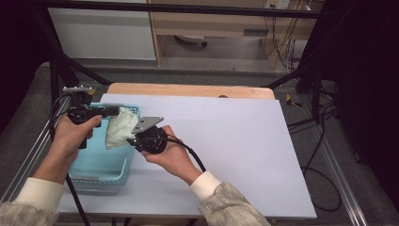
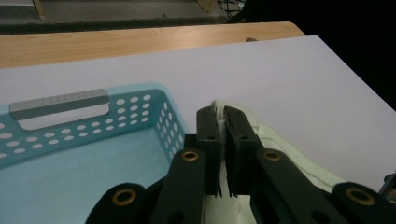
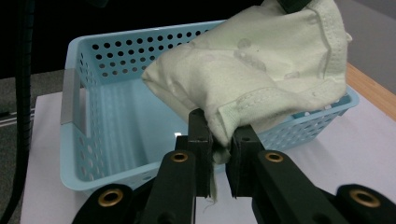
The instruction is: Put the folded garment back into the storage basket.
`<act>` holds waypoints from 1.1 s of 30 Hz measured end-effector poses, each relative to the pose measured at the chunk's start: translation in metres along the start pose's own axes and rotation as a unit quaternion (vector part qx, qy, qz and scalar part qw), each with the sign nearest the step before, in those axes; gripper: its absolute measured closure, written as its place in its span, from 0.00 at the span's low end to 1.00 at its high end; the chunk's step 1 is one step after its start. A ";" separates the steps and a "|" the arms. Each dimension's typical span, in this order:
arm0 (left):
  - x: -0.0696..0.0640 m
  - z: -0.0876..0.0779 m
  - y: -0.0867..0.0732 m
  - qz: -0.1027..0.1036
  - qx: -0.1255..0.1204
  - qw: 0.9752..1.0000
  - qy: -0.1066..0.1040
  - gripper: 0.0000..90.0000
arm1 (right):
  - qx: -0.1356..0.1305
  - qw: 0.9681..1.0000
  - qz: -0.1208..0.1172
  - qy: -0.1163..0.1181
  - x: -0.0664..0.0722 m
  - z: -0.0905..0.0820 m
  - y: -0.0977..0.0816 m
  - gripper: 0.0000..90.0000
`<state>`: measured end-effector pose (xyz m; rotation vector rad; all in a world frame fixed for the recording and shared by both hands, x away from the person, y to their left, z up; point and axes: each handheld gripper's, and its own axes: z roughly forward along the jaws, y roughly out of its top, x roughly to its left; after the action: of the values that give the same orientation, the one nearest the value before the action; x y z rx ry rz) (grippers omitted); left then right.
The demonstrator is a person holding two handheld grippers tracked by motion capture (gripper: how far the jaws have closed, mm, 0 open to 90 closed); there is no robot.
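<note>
Overhead, in the high view, the pale cloth [image 1: 120, 127] hangs at left of centre, stretched between the two grippers above the right rim of the light blue basket [image 1: 101, 165]; the left gripper [image 1: 114, 111] grips the cloth's upper end from the left of the frame, and the right gripper [image 1: 133, 140] grips its lower right edge; the basket sits at the left edge of the white table sheet [image 1: 235, 141], with a strip of wooden tabletop [image 1: 188, 89] beyond the sheet at the upper centre. Next, in the left gripper view, the left gripper [image 2: 222, 116] has its black jaws pressed nearly together at the centre bottom, pinching a thin fold of the cloth [image 2: 280, 142], which trails off toward the lower right over the sheet; the basket [image 2: 135, 105] fills the lower left, its perforated wall just beside the jaws. Lastly, in the right gripper view, the right gripper [image 3: 223, 128] pinches a hemmed corner of the cloth [image 3: 261, 65] between its jaws at the lower centre; the cloth bulges up toward the upper right, in front of the basket [image 3: 112, 51], whose open inside shows at the left.
</note>
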<state>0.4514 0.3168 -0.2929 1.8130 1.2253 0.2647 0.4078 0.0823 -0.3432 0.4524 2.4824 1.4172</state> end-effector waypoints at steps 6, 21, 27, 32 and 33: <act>0.004 -0.002 -0.002 -0.006 -0.001 1.000 0.001 0.95 | 0.001 1.000 0.000 0.002 0.001 0.004 -0.001 0.91; 0.013 -0.004 -0.006 -0.007 0.004 1.000 0.024 0.95 | -0.005 1.000 0.005 0.009 0.004 0.023 -0.001 0.91; 0.020 -0.003 -0.008 -0.012 0.006 0.999 0.034 0.95 | -0.008 1.000 0.012 0.009 0.003 0.031 -0.001 0.91; 0.027 -0.001 -0.009 -0.019 0.007 0.999 0.041 0.95 | -0.007 1.000 0.019 0.010 0.003 0.040 -0.002 0.91; 0.028 -0.001 -0.009 -0.020 0.008 0.999 0.042 0.95 | -0.006 1.000 0.021 0.009 0.003 0.042 -0.001 0.91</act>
<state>0.4589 0.3415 -0.3072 1.8051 1.3236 0.3131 0.4197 0.1159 -0.3654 0.4952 2.4901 1.4585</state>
